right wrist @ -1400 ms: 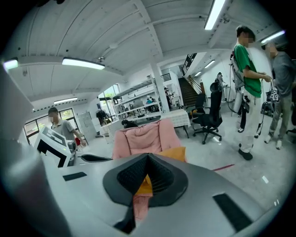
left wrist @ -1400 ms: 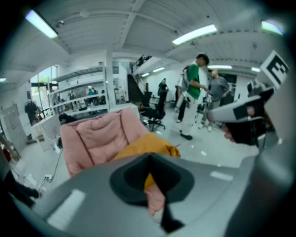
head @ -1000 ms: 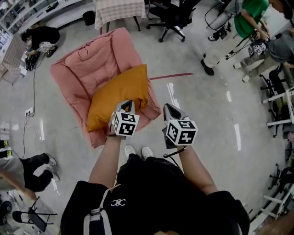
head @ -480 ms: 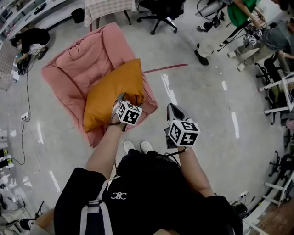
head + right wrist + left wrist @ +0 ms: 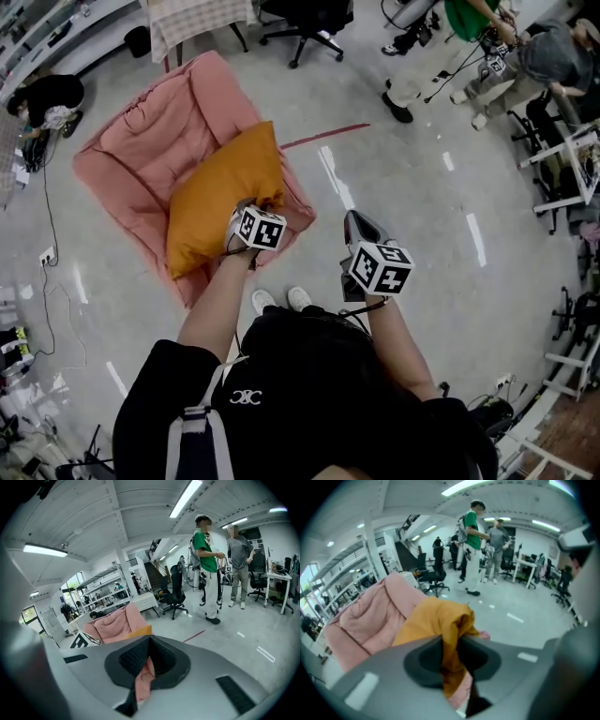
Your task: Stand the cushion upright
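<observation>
An orange cushion [image 5: 217,192] lies flat and slanted on a pink floor sofa [image 5: 155,131]. My left gripper [image 5: 251,202] is at the cushion's near right corner. In the left gripper view its jaws have just been closing, and they pinch a bunched fold of the orange cushion [image 5: 440,620] between the pads [image 5: 426,658]. My right gripper [image 5: 354,218] hovers over bare floor to the right of the sofa, apart from the cushion. Its jaws meet at the tips [image 5: 150,641] with nothing held. Behind them show the pink sofa [image 5: 117,620] and an edge of the cushion [image 5: 141,631].
A black office chair [image 5: 305,19] and a cloth-covered table [image 5: 202,14] stand beyond the sofa. Several people [image 5: 487,37] are at the upper right, and one crouches at the left [image 5: 47,94]. A red tape line [image 5: 323,136] crosses the floor. My white shoes [image 5: 277,300] are just short of the sofa.
My left gripper dropped from above the cushion's near edge to its right corner and closed on the fabric. The right gripper drifted slightly rightward.
</observation>
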Action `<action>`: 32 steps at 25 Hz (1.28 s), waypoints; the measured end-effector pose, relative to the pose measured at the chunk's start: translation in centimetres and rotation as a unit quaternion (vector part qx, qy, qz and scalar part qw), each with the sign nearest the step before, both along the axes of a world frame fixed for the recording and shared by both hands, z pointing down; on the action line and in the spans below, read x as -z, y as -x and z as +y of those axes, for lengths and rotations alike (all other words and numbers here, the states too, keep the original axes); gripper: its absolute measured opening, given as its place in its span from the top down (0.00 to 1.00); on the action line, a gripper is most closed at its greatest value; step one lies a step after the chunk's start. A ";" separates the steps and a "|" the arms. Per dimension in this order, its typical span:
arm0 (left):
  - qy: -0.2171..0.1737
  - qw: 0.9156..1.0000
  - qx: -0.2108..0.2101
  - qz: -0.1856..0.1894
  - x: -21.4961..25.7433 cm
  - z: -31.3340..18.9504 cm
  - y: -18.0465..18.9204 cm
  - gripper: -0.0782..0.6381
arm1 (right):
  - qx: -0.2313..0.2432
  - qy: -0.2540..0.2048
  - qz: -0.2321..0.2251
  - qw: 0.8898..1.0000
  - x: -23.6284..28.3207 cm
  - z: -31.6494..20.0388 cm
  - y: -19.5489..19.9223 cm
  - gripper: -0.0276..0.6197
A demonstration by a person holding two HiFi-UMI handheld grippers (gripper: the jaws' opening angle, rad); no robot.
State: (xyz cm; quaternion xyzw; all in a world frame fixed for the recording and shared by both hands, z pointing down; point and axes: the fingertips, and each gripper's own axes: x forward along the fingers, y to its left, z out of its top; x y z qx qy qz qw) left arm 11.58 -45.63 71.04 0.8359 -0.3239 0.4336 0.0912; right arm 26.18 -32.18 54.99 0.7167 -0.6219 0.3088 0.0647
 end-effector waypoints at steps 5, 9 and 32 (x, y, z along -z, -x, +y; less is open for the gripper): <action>-0.009 0.999 0.028 0.033 3.2 -1.4 0.9 0.80 | 0.005 -0.006 0.000 1.000 0.3 -0.5 0.1 0.97; -0.039 0.996 0.048 0.064 7.3 -1.9 1.9 0.80 | 0.016 -0.018 -0.009 1.000 0.8 -1.0 0.5 0.97; -0.052 0.964 -0.002 0.262 19.1 -2.7 10.4 0.81 | 0.116 -0.038 0.003 0.993 1.7 -5.0 10.1 0.97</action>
